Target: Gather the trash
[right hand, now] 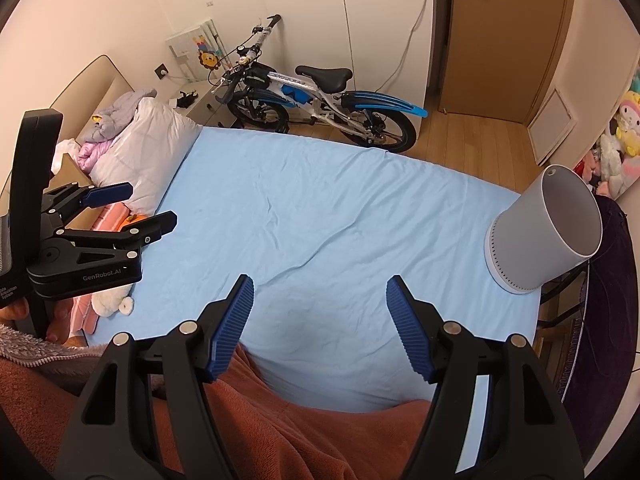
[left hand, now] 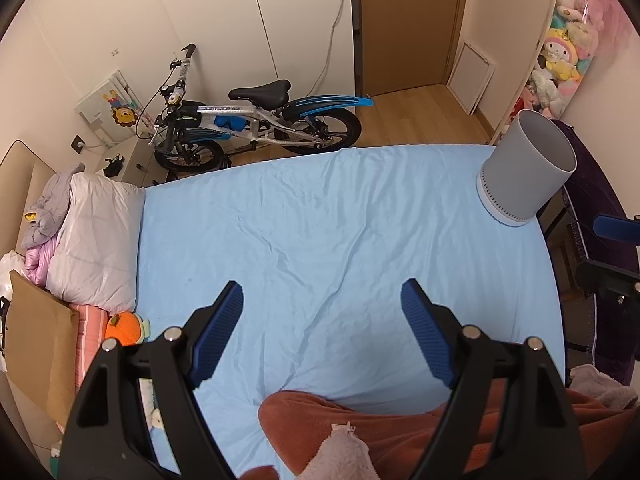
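Rust-coloured blanket [right hand: 248, 420] is lying nearest; left gripper [left hand: 322, 330] and right gripper [right hand: 320, 326] are hovering wide and empty over the bed [left hand: 320, 216]. No trash is showing; grey bin [right hand: 548, 228] is standing right, so searching comes next.

A grey cylindrical trash bin [left hand: 528, 168] with a pale inner wall and a white base band dotted with small holes stands on the light blue bed sheet [left hand: 320, 220]. It sits at the sheet's far corner, at about two o'clock in the left wrist view and three o'clock in the right wrist view [right hand: 544, 232]. Its open mouth looks empty as far as shows.
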The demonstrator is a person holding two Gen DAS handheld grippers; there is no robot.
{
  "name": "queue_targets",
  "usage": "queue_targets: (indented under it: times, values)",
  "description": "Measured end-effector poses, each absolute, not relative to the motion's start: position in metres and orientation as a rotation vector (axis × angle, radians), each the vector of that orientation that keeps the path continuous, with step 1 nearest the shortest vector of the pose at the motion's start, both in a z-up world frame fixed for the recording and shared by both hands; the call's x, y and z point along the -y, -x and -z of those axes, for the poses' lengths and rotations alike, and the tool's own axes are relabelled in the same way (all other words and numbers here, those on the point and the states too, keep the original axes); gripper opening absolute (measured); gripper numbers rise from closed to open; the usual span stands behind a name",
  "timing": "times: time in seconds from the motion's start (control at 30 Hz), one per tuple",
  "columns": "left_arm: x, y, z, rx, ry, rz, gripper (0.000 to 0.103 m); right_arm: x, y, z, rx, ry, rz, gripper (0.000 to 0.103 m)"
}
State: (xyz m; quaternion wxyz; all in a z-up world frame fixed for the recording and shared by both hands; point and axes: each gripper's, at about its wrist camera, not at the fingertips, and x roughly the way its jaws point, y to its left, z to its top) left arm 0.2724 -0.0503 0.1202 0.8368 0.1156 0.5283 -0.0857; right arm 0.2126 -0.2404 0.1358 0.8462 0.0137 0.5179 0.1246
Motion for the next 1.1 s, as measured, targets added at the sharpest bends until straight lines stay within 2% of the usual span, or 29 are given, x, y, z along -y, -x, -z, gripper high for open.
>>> queue_targets:
  times: [1.1]
  values:
    - [0.06,-0.274,-0.125,-1.099,-0.267,0.23,0.081,0.244,-0.212,-0.139,-1.073,-0.034,-0.261,0.066]
